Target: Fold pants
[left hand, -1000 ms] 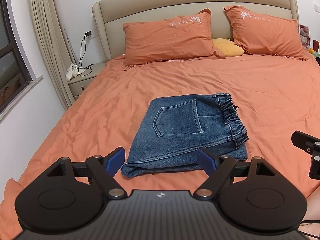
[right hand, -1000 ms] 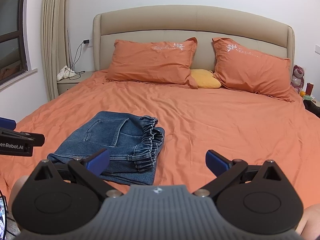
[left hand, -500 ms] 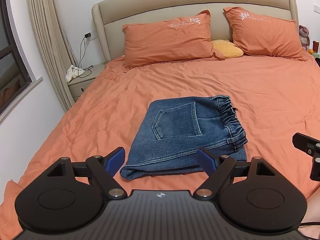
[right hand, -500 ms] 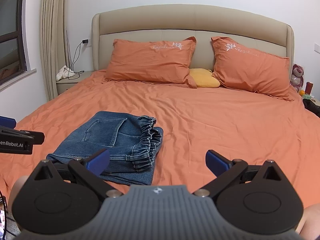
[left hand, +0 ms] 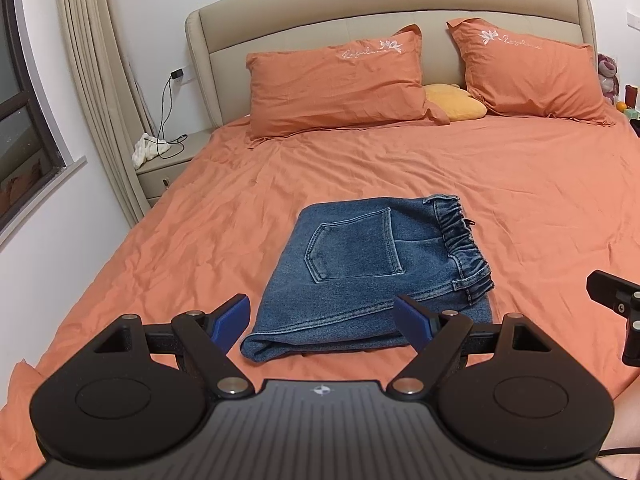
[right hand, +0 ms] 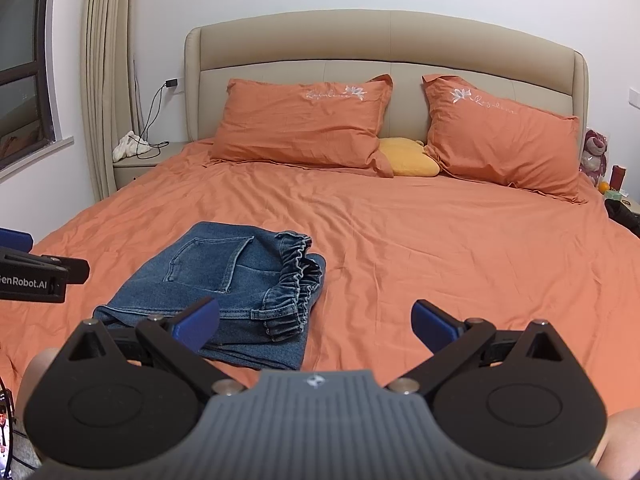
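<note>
The blue denim pants [left hand: 372, 272] lie folded into a compact rectangle on the orange bed, back pocket up, elastic waistband to the right. They also show in the right wrist view [right hand: 224, 284]. My left gripper [left hand: 326, 322] is open and empty, held just short of the pants' near folded edge. My right gripper [right hand: 316, 322] is open and empty, to the right of the pants and short of them. The right gripper's side shows at the left wrist view's right edge [left hand: 618, 308]; the left gripper shows at the right wrist view's left edge [right hand: 36, 272].
The orange bedsheet [left hand: 500, 184] covers the whole bed. Two orange pillows [left hand: 336, 80] and a yellow cushion [left hand: 454, 102] lie against the beige headboard. A nightstand [left hand: 168, 160] with a white cloth and a charger cable stands at the left, by the curtain.
Both grippers have drawn back and risen slightly, so the pants sit a little farther off. The pants have not moved. Both grippers stay open.
</note>
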A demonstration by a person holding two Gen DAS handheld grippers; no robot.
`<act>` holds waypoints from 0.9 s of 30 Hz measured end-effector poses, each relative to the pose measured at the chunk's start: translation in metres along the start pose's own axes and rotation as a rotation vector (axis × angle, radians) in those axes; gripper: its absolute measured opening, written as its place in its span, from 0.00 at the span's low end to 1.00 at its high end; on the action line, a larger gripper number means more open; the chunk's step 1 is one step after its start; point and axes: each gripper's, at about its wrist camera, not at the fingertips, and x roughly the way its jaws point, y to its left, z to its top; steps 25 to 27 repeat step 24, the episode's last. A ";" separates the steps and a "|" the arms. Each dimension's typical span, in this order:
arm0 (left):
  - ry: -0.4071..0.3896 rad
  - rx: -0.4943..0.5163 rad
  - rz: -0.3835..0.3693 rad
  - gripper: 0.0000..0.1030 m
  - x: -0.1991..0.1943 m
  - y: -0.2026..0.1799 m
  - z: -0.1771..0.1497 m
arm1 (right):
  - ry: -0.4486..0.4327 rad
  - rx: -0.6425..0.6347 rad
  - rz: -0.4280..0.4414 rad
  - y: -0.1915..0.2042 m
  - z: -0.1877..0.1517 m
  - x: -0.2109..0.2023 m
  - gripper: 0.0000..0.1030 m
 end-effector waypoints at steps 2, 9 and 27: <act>-0.001 0.001 0.001 0.92 0.000 0.001 0.000 | 0.000 0.000 -0.001 0.000 0.000 0.000 0.95; -0.011 -0.010 -0.006 0.92 -0.005 0.000 0.001 | 0.000 0.001 -0.001 0.000 0.000 0.000 0.95; -0.037 0.005 -0.012 0.92 -0.013 -0.011 0.002 | 0.004 0.015 -0.008 -0.004 0.000 -0.007 0.95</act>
